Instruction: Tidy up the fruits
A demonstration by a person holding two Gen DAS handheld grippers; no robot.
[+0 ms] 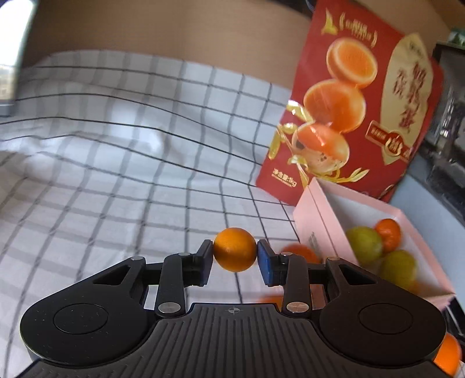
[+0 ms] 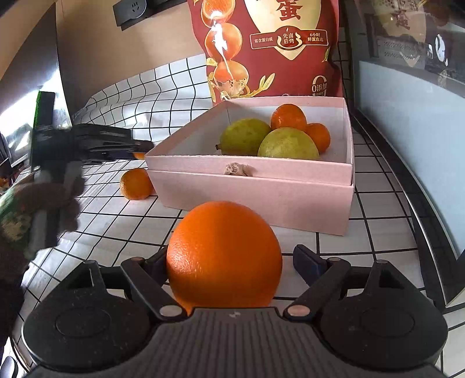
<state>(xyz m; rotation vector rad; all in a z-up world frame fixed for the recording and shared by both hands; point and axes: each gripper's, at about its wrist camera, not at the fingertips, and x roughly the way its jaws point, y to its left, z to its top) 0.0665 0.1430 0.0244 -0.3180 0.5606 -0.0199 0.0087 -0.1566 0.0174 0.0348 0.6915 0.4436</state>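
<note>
Pink cardboard box, centre frame on the checked cloth, holds two green pears and two tangerines. Left gripper jaws pinch a small smooth tangerine. Right gripper jaws wide; big dimpled orange between them, right pad clear.

Bench wears a white cloth with a dark grid, wrinkled ahead-left of the left tongs. Tan wall runs behind it, past the tongs. Bright window at far left, daylight blowing out that edge. Seen past the right tongs: dark wall socket plate up-left on the wall, dark glass-fronted cabinet to the right with reflections, pale blue-grey panel below it, black edge trim along the bench side.
</note>
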